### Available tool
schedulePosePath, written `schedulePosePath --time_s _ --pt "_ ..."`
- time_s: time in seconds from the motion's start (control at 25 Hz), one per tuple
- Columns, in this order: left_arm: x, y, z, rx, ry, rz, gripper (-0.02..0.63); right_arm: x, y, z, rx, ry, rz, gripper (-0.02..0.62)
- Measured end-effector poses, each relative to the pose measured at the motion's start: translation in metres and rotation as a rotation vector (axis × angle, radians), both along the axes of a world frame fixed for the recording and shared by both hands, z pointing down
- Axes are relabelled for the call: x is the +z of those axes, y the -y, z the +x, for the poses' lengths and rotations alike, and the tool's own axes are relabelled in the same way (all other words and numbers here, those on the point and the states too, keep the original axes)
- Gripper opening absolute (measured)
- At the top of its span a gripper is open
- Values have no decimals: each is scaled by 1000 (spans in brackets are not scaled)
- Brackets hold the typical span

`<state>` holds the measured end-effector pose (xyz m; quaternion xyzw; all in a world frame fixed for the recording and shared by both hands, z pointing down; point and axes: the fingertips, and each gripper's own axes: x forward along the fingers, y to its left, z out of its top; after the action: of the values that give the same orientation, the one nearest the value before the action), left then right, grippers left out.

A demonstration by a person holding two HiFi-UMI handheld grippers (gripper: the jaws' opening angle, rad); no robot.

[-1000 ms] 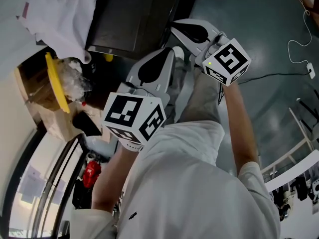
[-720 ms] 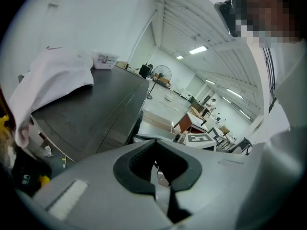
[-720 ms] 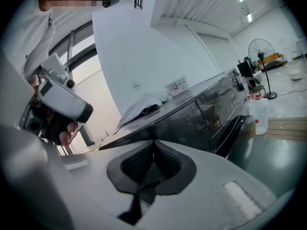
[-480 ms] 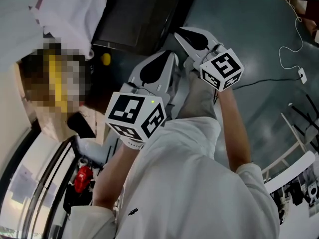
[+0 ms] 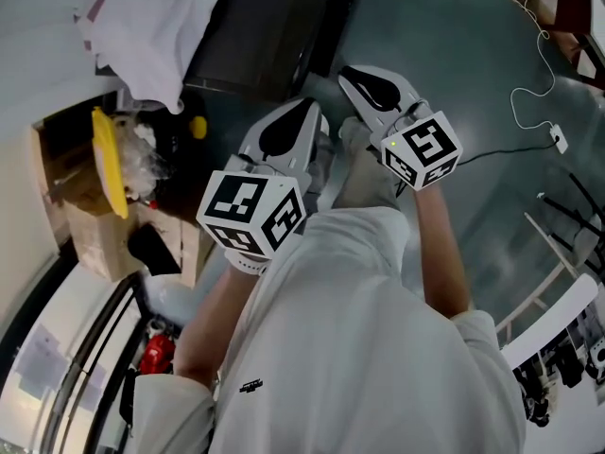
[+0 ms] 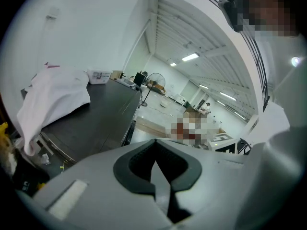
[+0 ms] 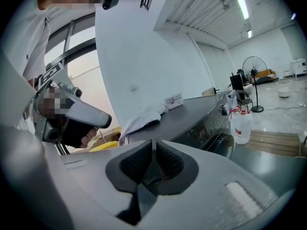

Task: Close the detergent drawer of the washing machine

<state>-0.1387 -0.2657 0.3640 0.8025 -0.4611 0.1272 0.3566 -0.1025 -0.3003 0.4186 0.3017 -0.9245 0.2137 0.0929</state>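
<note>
While white cloth (image 5: 151, 26) drapes the dark machine top (image 5: 269, 36), left tool (image 6: 154, 150) and right tool (image 7: 153, 152) sit closed.

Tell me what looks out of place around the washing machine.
A white cloth lies crumpled on top of the dark washing machine, with one end hanging over its edge. Nothing looks spilled or damaged.
</note>
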Motion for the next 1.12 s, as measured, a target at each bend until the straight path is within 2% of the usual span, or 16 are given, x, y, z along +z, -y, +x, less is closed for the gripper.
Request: schedulePosePath --time_s 0.12,0.52,0.92,1.12 --pt "-10 -4 -1 2 -8 19 17 -21 -12 6 15 -31 11 25" --pt "-44 -16 -19 -14 -22 97 17 -87 -36 23 107 -40 71 25" --pt "-70 -30 -41 -14 36 212 16 -141 -49 53 214 -61 145 25" --pt "-85 -28 -59 -45 62 270 17 -166 -51 62 264 -71 206 23"
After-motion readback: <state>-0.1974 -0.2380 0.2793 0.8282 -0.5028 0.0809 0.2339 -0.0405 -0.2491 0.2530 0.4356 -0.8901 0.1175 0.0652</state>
